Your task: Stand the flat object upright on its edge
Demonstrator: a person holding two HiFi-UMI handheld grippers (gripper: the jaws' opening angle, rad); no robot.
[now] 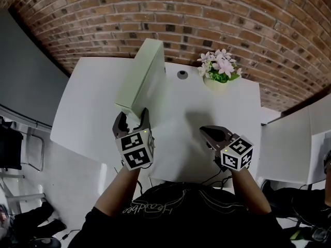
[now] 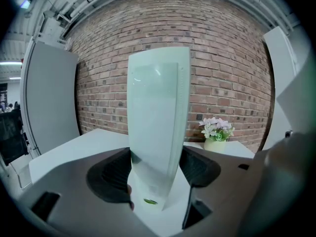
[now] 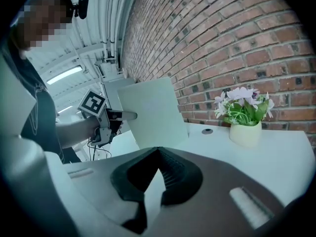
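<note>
Head view is showing the left gripper (image 1: 133,119) clamping the near end of the pale green flat box (image 1: 147,74), which is standing tall on the bench (image 1: 207,112), left of centre. Right gripper (image 1: 209,133) is hovering shut and empty at the near right. I'd be checking the box is plumb, then easing off slowly so it isn't tipping. Flower pot (image 1: 220,70) and cable hole (image 1: 182,74) are sitting far right, well clear.

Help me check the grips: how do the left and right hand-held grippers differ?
The left hand-held gripper is clamped on the pale flat box; the right hand-held gripper is shut on nothing. The left touches the box; the right stands clear, on the flower pot's side. Both carry marker cubes.
</note>
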